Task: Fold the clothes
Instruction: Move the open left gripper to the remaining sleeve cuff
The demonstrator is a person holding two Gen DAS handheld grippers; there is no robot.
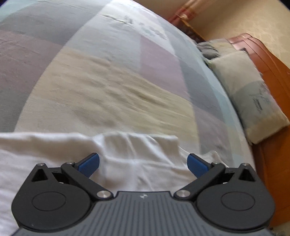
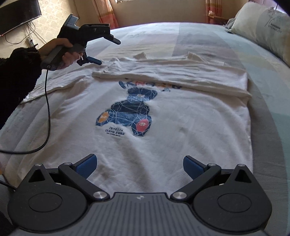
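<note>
A white T-shirt (image 2: pixel 199 127) with a blue bear print (image 2: pixel 130 112) lies flat on the bed. Its far portion is folded over toward the print as a long band (image 2: pixel 172 76), with a sleeve sticking out at the left. My right gripper (image 2: pixel 140 166) is open just above the shirt's near hem, nothing between its blue pads. My left gripper (image 2: pixel 108 51), held in a hand with a black fuzzy sleeve, is open above the folded band's left end. In the left wrist view it (image 1: pixel 143 163) hovers open over a rumpled edge of the shirt (image 1: pixel 36 154).
The bed carries a pastel patchwork sheet (image 1: pixel 108 81). A pillow (image 2: pixel 262 30) lies at the far right by the wooden headboard (image 1: pixel 268 59). A black cable (image 2: pixel 48 109) hangs from the left gripper across the shirt's left side. Curtains and a TV (image 2: pixel 18 14) stand beyond the bed.
</note>
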